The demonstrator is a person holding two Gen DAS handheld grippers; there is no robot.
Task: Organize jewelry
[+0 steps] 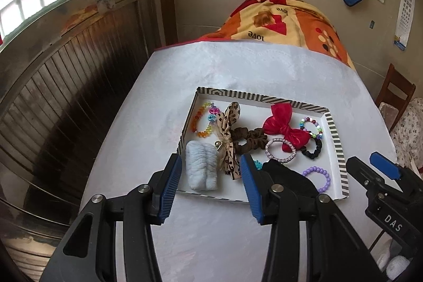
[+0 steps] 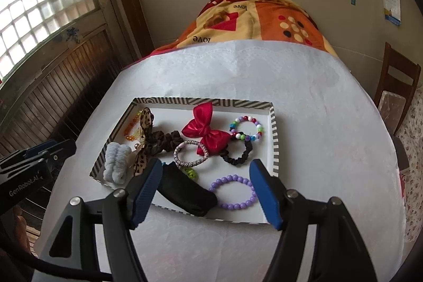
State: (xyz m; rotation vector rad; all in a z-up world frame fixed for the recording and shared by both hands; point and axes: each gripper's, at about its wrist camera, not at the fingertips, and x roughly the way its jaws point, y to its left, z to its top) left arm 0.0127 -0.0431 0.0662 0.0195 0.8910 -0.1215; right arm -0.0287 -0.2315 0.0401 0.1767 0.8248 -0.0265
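Striped tray (image 2: 275,134) holds the jewelry; both grippers hover empty above it.

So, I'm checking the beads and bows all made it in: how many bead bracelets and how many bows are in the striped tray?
Bead bracelets: 3 (orange bracelet, multicolour bracelet, purple bracelet)
Bows: 2 (red bow, leopard bow)
Total: 5, all inside the tray
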